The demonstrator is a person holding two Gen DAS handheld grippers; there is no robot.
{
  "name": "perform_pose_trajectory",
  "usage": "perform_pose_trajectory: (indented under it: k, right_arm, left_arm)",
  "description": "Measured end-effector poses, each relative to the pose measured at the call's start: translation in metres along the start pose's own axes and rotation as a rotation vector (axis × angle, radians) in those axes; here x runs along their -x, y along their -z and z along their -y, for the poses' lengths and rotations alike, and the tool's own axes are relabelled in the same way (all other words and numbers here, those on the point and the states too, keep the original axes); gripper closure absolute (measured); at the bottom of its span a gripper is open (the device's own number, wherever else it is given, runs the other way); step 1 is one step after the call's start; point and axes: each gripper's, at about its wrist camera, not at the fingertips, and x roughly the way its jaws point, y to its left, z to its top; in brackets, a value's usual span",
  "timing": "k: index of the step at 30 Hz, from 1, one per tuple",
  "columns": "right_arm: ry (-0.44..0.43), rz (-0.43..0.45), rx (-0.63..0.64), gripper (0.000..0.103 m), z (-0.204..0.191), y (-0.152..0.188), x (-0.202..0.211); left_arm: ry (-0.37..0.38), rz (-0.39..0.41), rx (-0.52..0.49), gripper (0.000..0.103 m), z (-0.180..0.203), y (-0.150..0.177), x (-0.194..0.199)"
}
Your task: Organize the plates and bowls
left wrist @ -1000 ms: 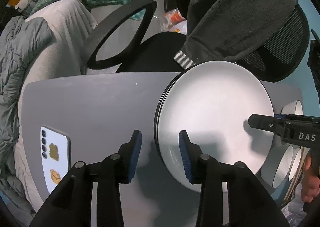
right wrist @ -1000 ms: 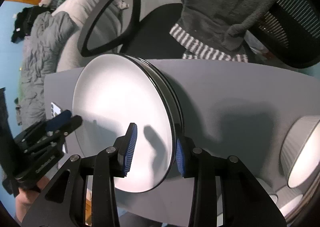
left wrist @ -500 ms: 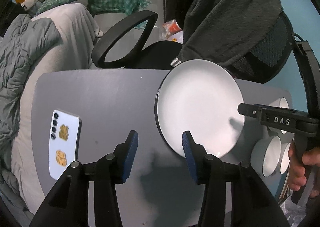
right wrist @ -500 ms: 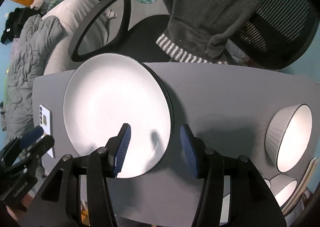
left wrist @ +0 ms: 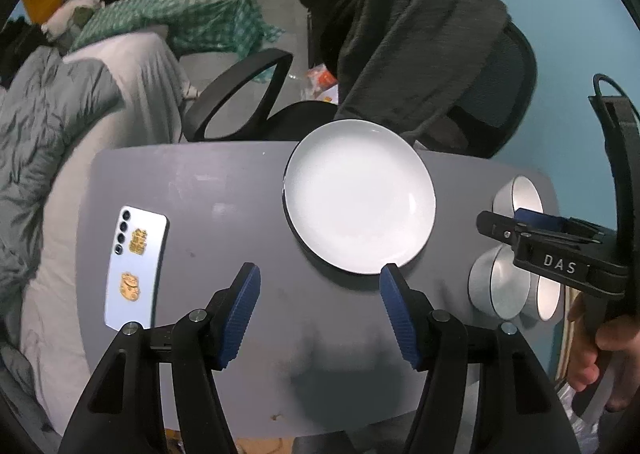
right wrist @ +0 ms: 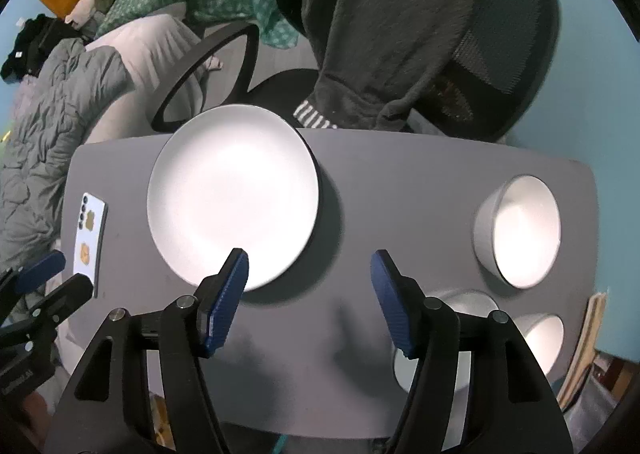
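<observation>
A stack of white plates with dark rims (left wrist: 360,197) lies flat on the grey table (left wrist: 208,181); it also shows in the right wrist view (right wrist: 232,193). My left gripper (left wrist: 320,310) is open and empty, above the table just in front of the plates. My right gripper (right wrist: 308,298) is open and empty, in front of the plates' right edge. Three white ribbed bowls stand at the table's right end: one at the back (right wrist: 520,230), two nearer (right wrist: 452,338) (right wrist: 540,338). The right gripper's body hides part of them in the left wrist view (left wrist: 500,286).
A white phone (left wrist: 134,266) lies at the table's left end. A black office chair (right wrist: 480,53) draped with a dark sweater (left wrist: 408,45) stands behind the table. A bed with grey bedding (left wrist: 48,125) is at the left.
Both grippers let go of the plate stack, opened wide and drew back and up. The plates now lie flat on the table.
</observation>
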Motion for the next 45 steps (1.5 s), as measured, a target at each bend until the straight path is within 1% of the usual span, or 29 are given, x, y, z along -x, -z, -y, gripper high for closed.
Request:
perform_pose_trajectory:
  k: [3,5,9,15,19,21,30,37,42,45]
  right_arm:
    - [0.014,0.023,-0.009,0.036,0.002,0.012,0.013]
    - [0.020,0.033,-0.014,0.033,0.004,0.019,0.020]
    - [0.038,0.054,-0.033,0.030,0.010,0.039,0.032]
    - [0.031,0.054,-0.092,0.029,0.025,0.061,0.039]
    - [0.018,0.047,-0.154,0.028,0.042,0.076,0.039]
    - [0.014,0.039,-0.182,0.028,0.050,0.085,0.039]
    - [0.019,0.029,-0.244,0.028,0.097,0.110,0.041]
    - [0.033,0.044,-0.217,0.028,0.138,0.109,0.035]
    - [0.038,0.044,-0.137,0.028,0.161,0.098,0.019]
    - [0.013,0.021,-0.102,0.028,0.171,0.092,0.006]
  left_arm:
    - [-0.016,0.030,-0.039,0.028,0.009,0.008,0.012]
    - [-0.020,0.044,-0.061,0.028,0.014,0.014,0.018]
    - [-0.001,0.027,-0.090,0.028,0.022,0.024,0.021]
    - [0.020,0.008,-0.112,0.028,0.034,0.034,0.020]
    - [0.030,-0.014,-0.139,0.028,0.046,0.039,0.017]
    - [0.047,-0.022,-0.148,0.028,0.054,0.041,0.017]
    - [0.070,-0.073,-0.210,0.028,0.094,0.043,-0.001]
    - [0.078,-0.117,-0.242,0.028,0.131,0.039,-0.028]
    - [0.065,-0.136,-0.231,0.028,0.154,0.034,-0.049]
    - [0.056,-0.159,-0.236,0.028,0.171,0.029,-0.066]
